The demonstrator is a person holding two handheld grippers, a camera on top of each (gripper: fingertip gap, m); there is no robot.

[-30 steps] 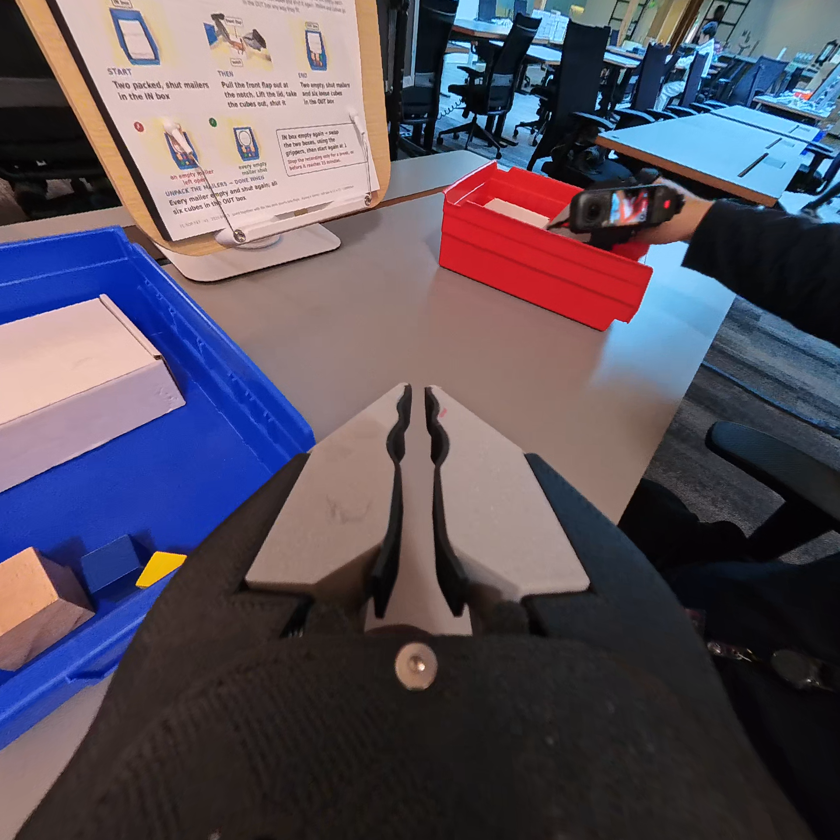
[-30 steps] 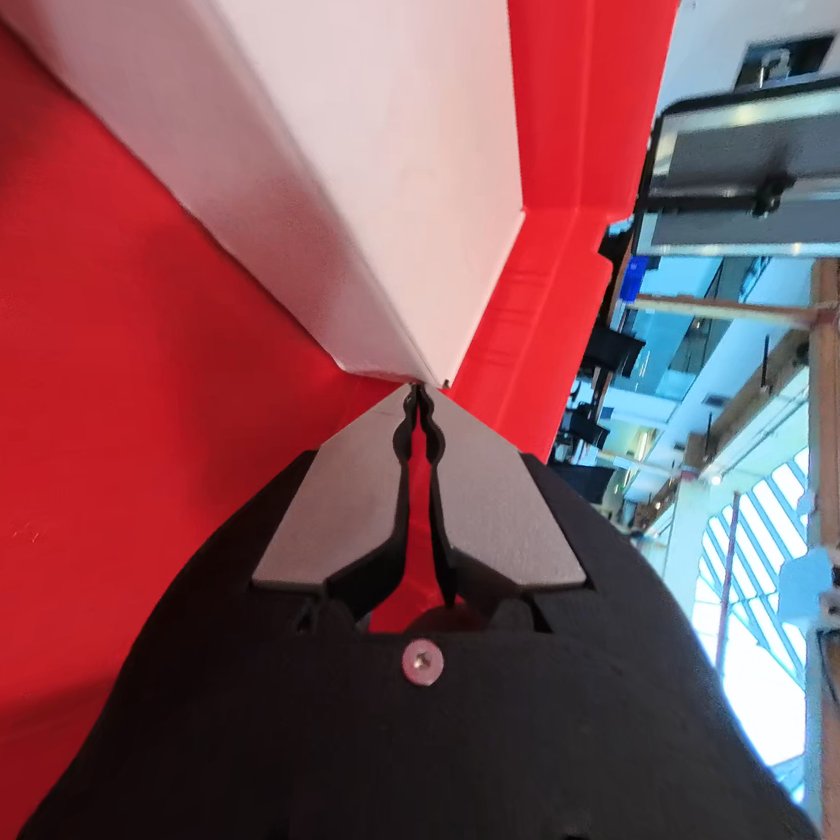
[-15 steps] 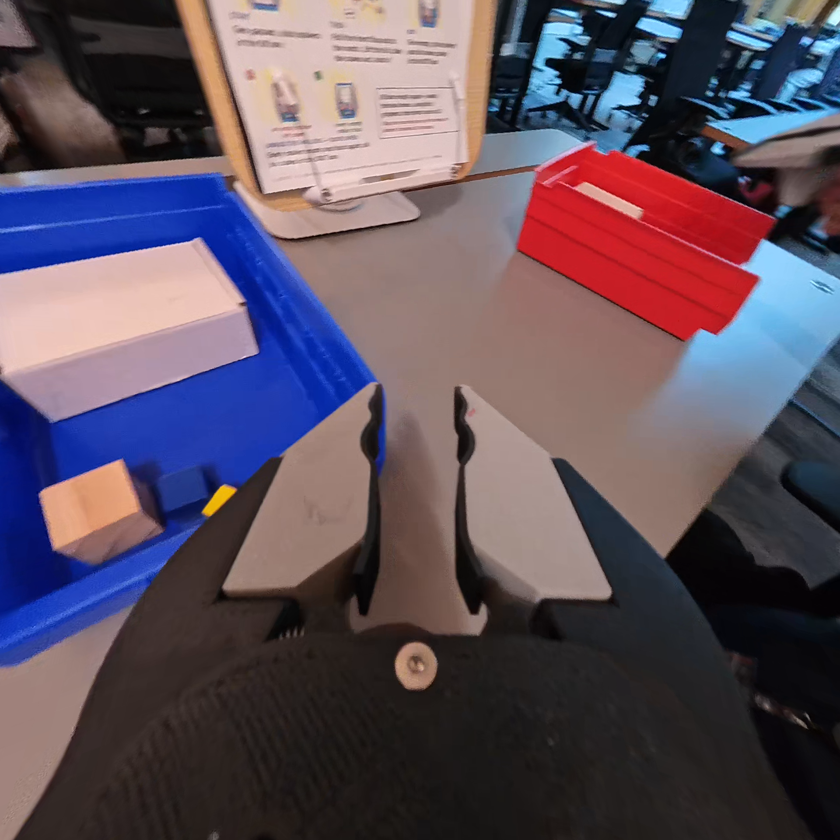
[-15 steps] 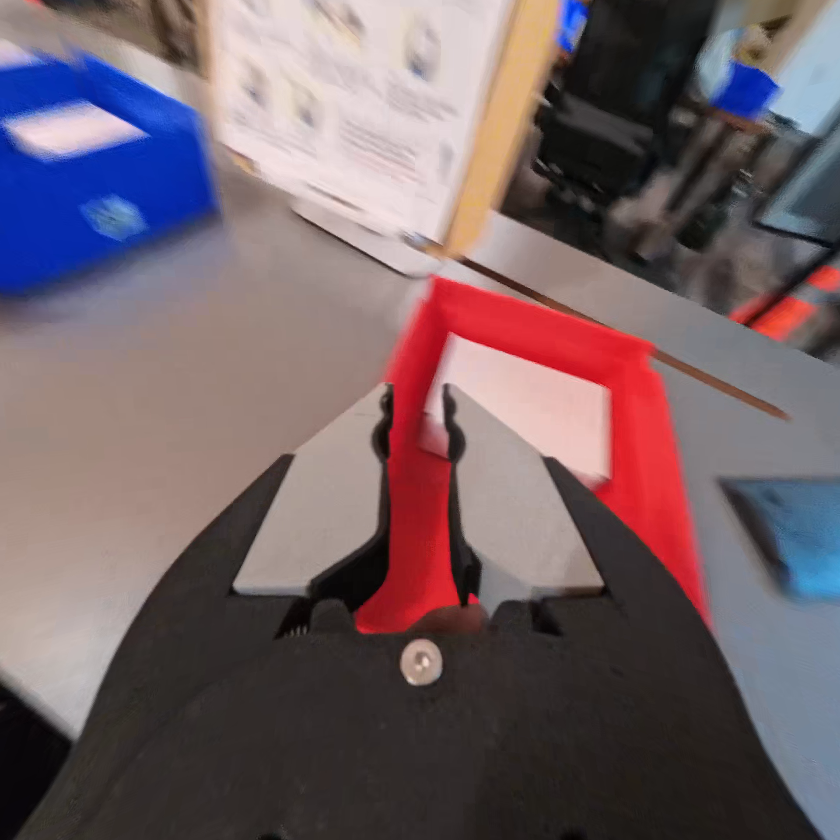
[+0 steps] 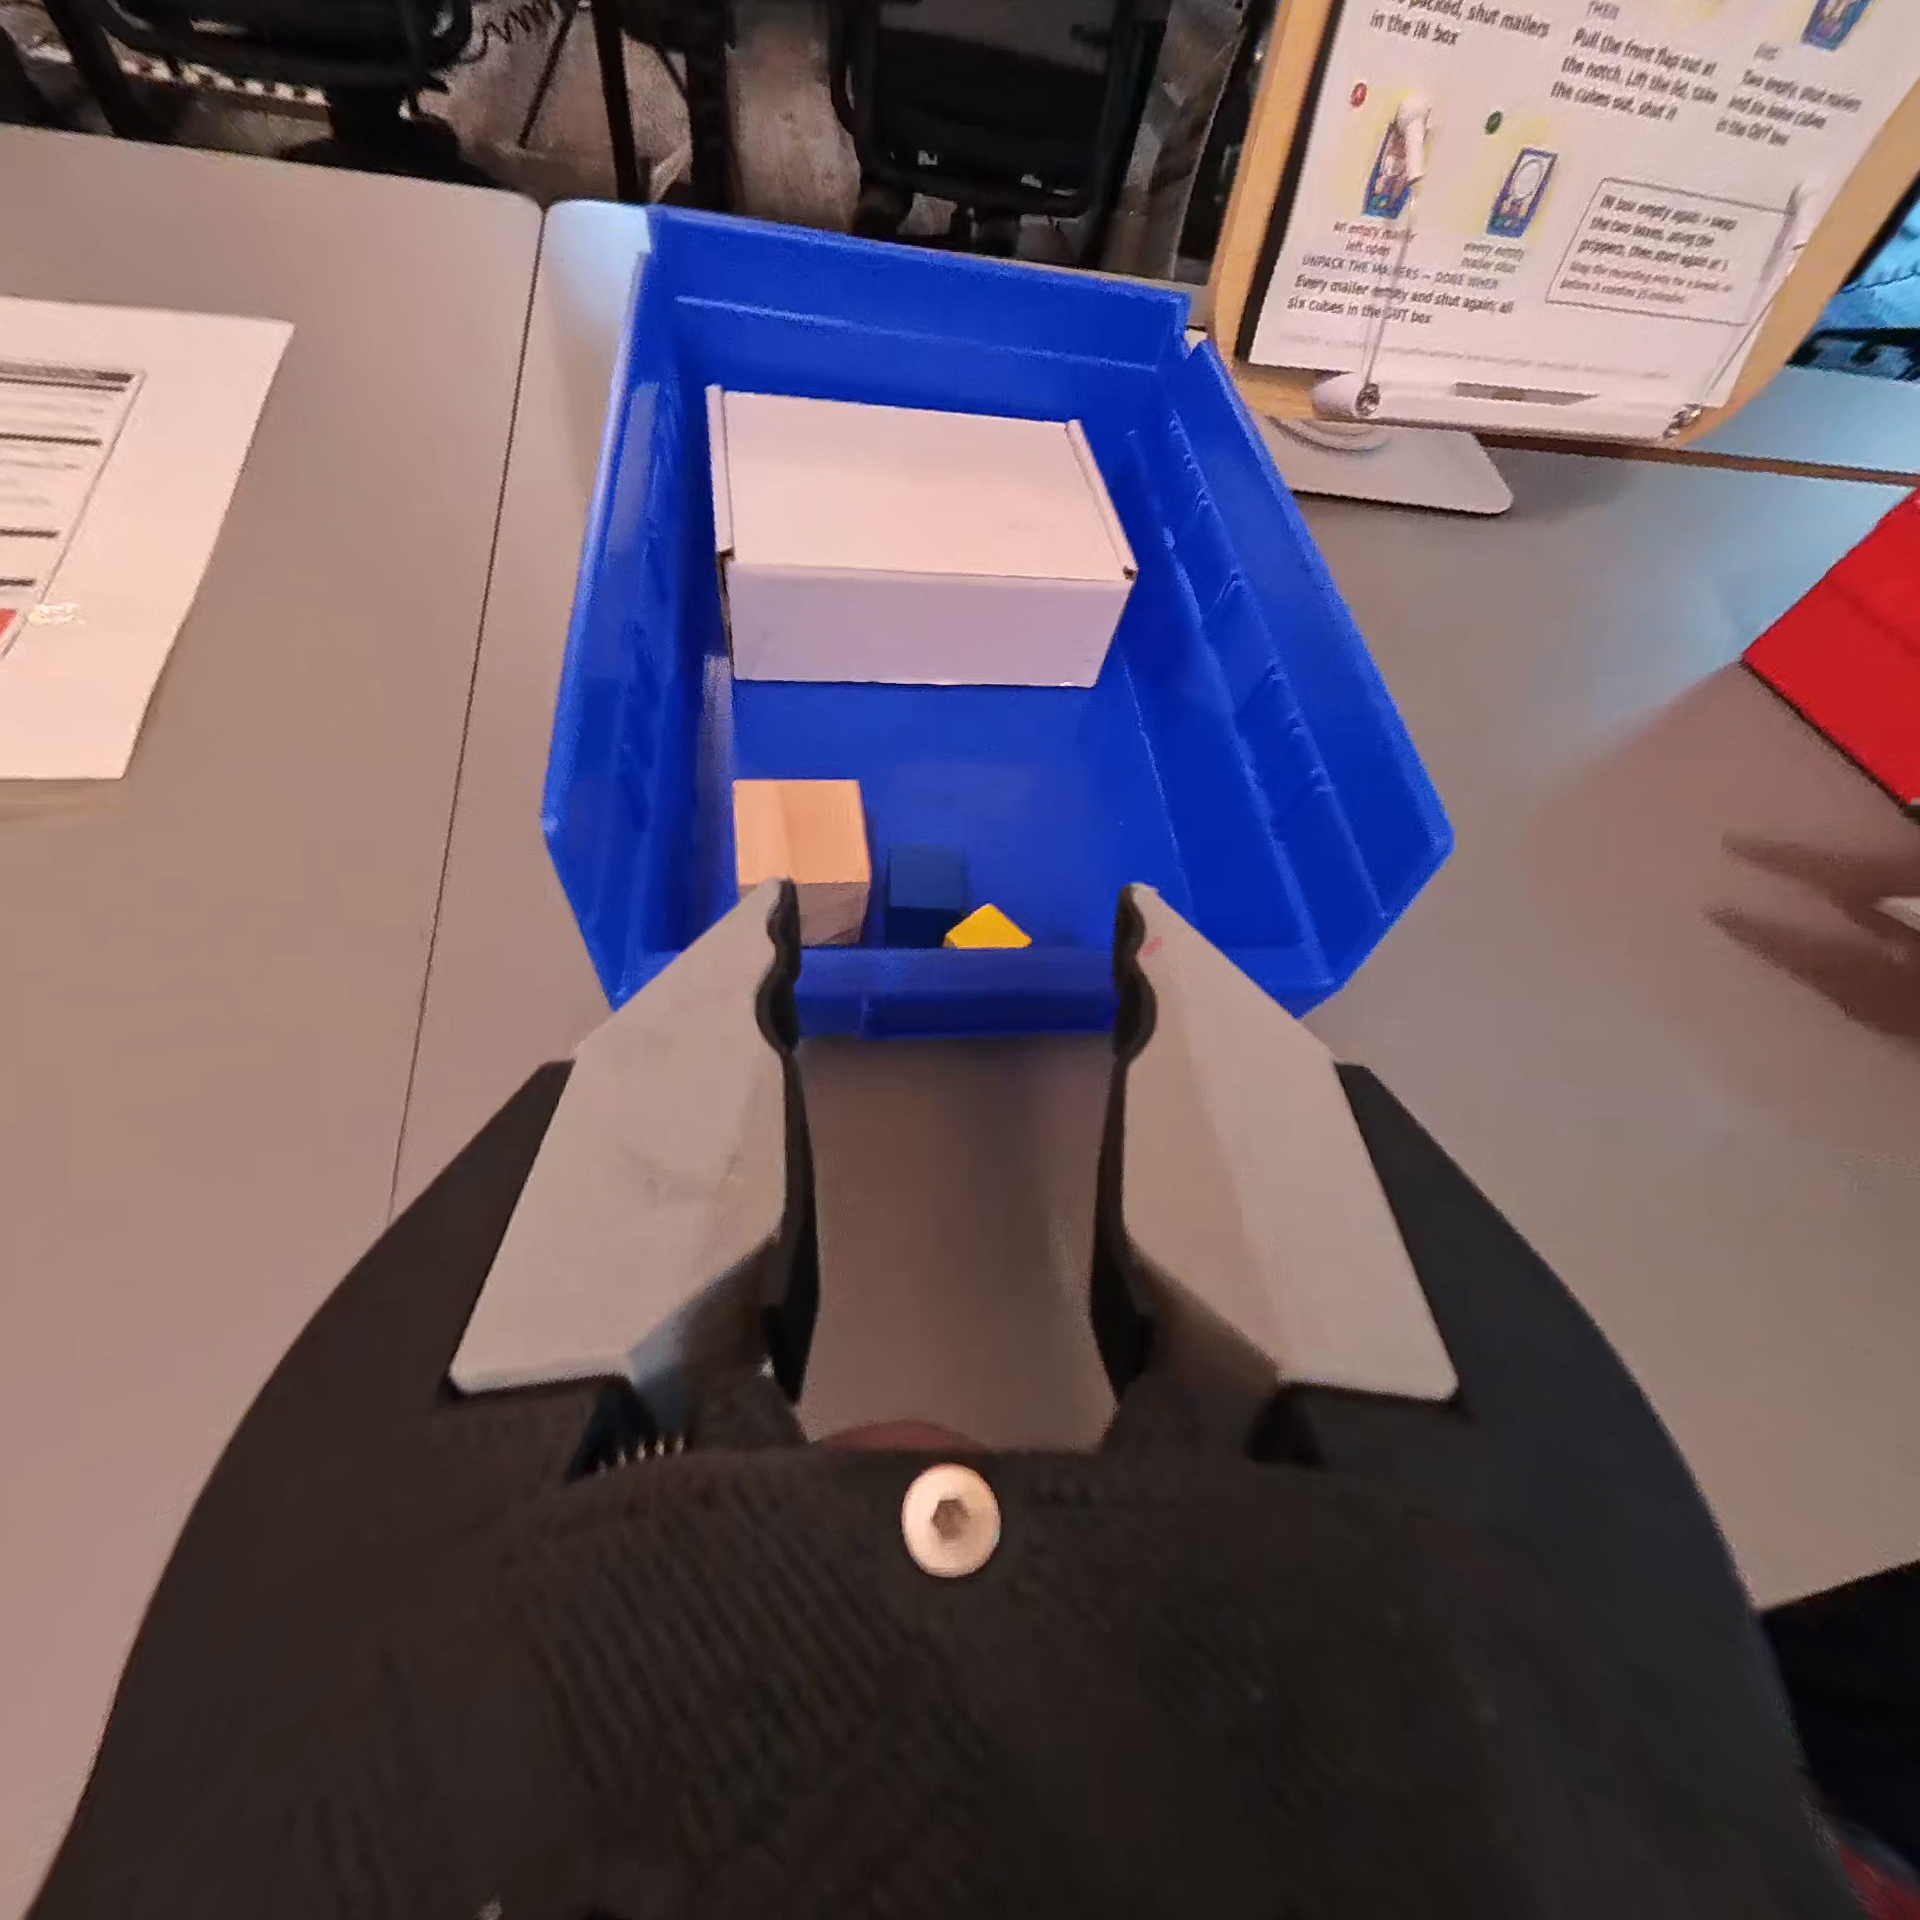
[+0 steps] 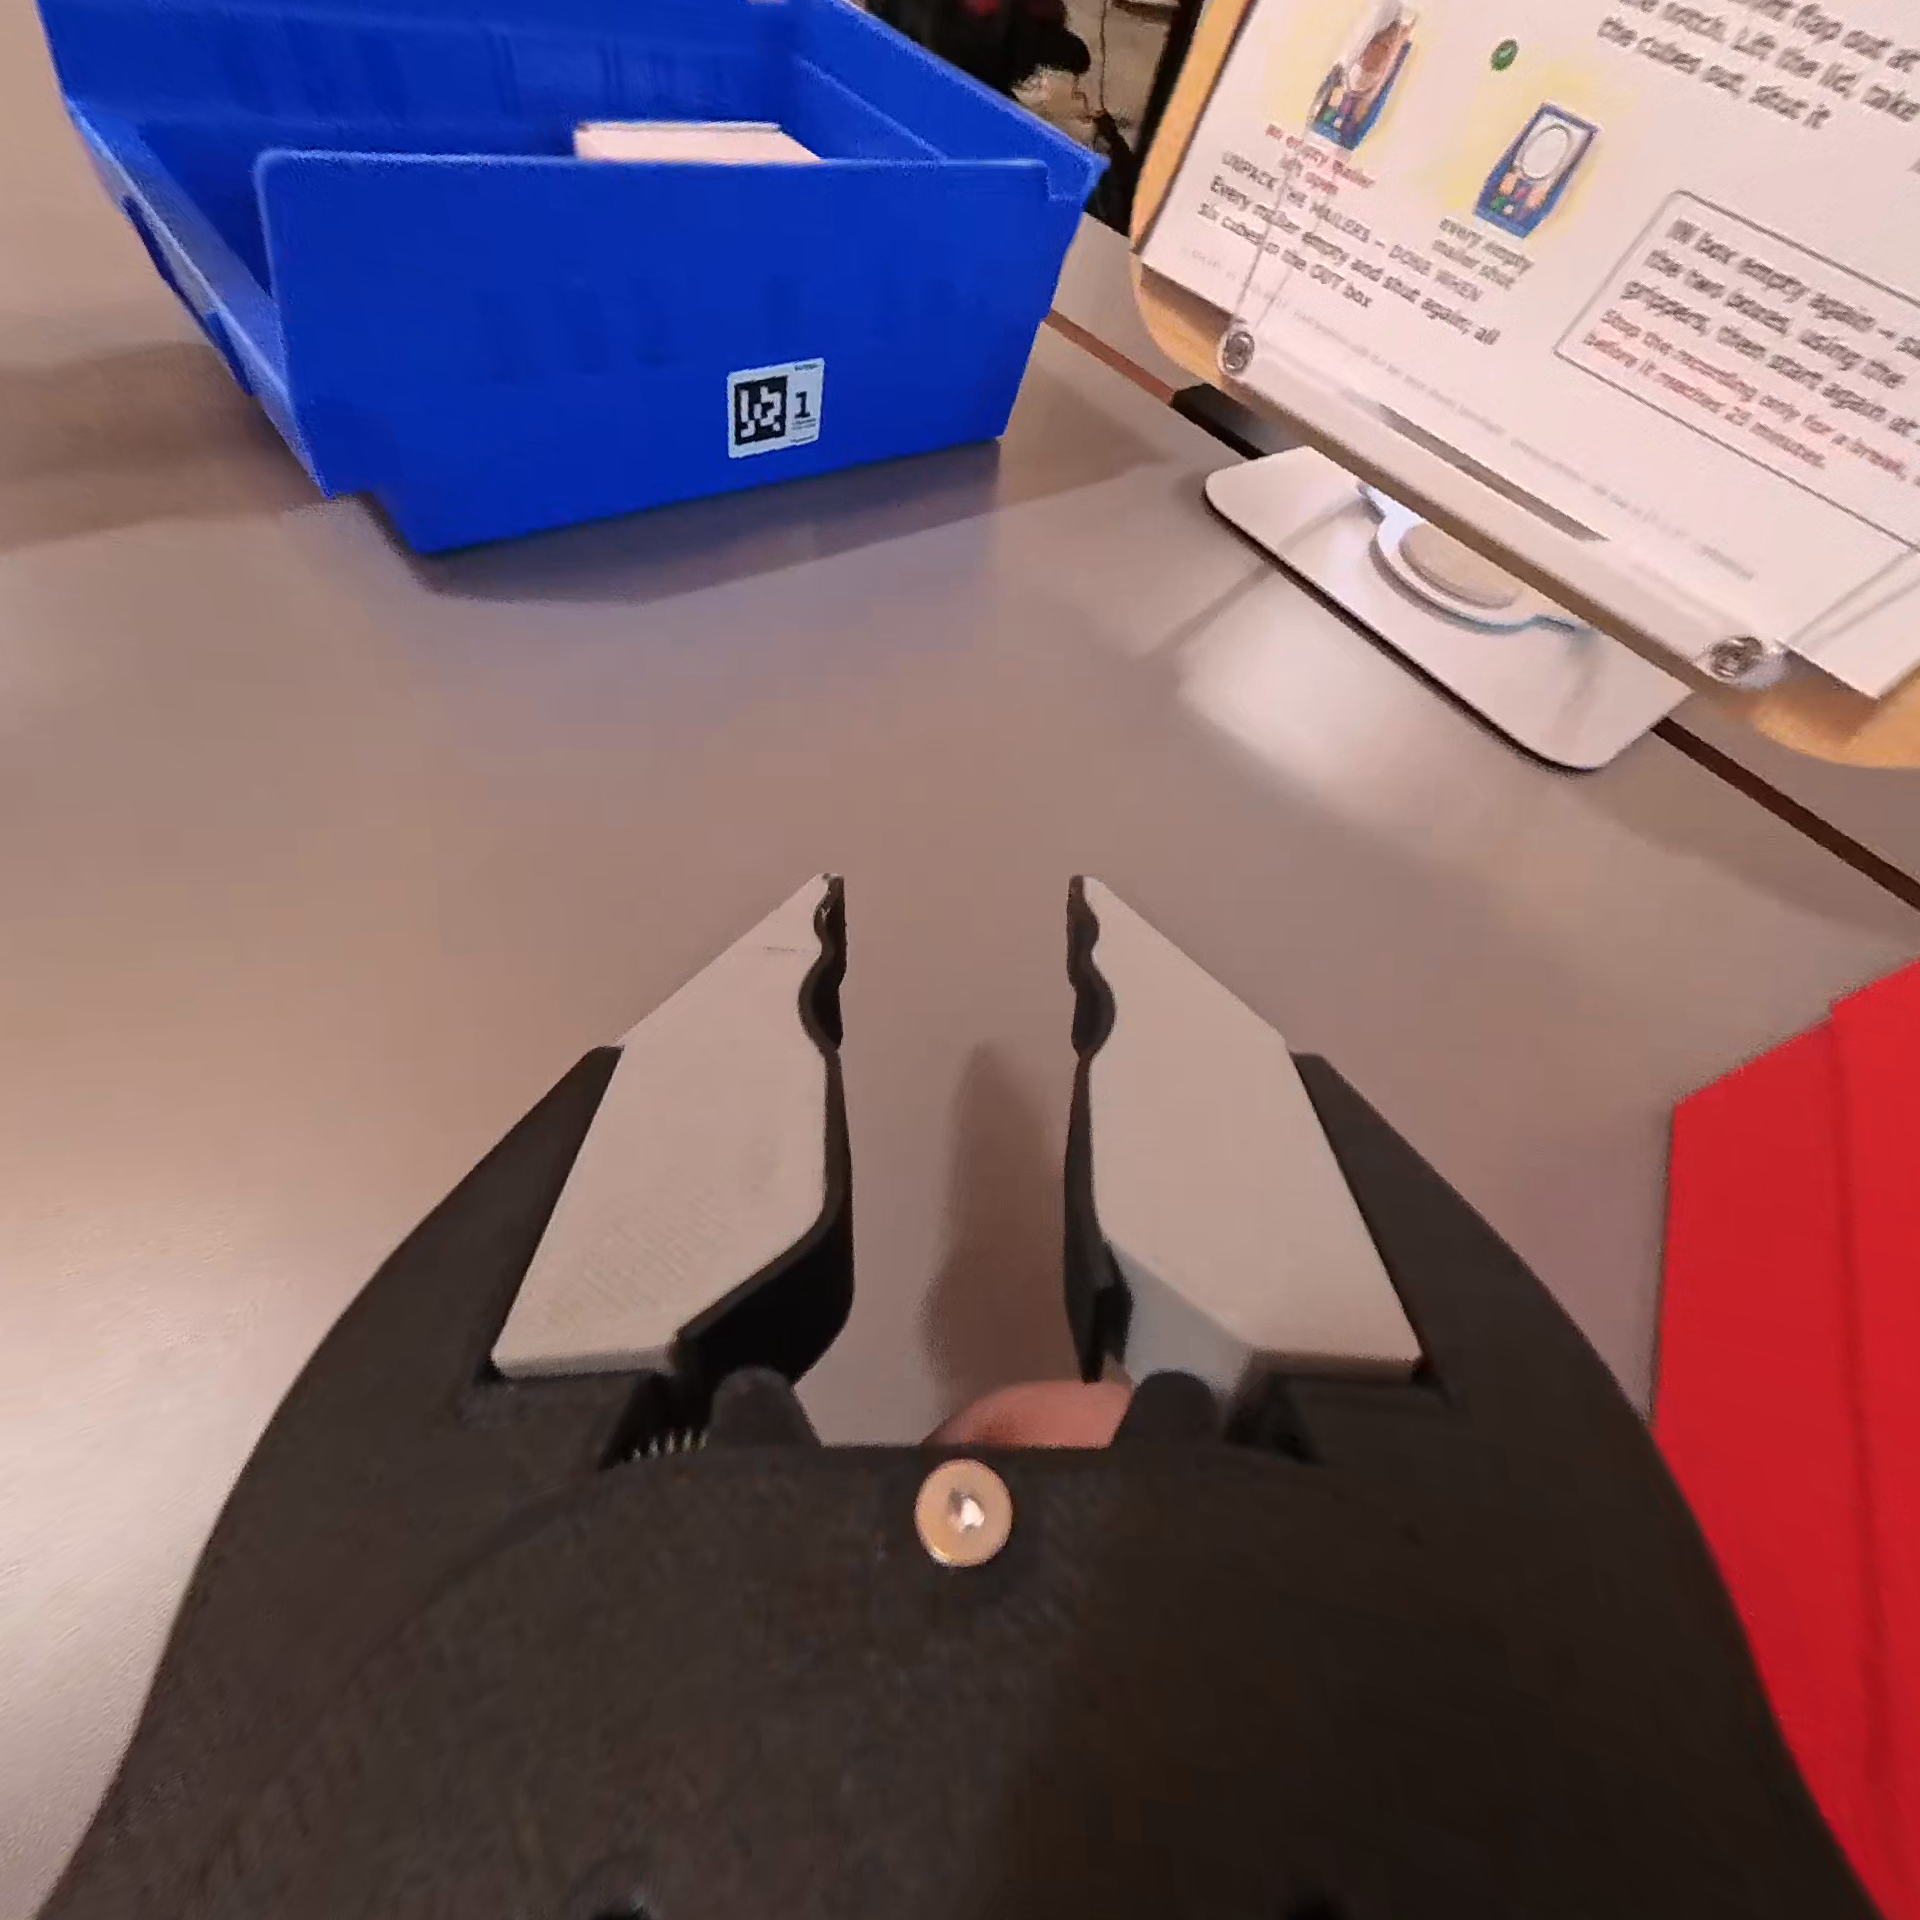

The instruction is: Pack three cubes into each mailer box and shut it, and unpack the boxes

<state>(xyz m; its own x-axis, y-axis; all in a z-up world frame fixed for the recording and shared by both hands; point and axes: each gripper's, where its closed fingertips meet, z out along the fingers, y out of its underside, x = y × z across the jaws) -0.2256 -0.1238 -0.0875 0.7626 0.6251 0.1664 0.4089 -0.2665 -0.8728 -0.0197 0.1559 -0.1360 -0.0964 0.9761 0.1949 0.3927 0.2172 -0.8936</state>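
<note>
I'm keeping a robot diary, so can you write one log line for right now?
left gripper: open, before blue bin | right gripper: open, over table | bin: shut white box, three cubes

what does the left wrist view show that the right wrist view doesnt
Only the left wrist view looks down into the blue bin: a wooden cube, a blue cube and a yellow cube at its near end, plus a printed sheet lying on the table.

Only the right wrist view shows the square tag on the bin's outer wall.

Both show the bin, the shut white mailer box, the instruction board, the red bin's edge, and an open, empty gripper: left, right.
</note>
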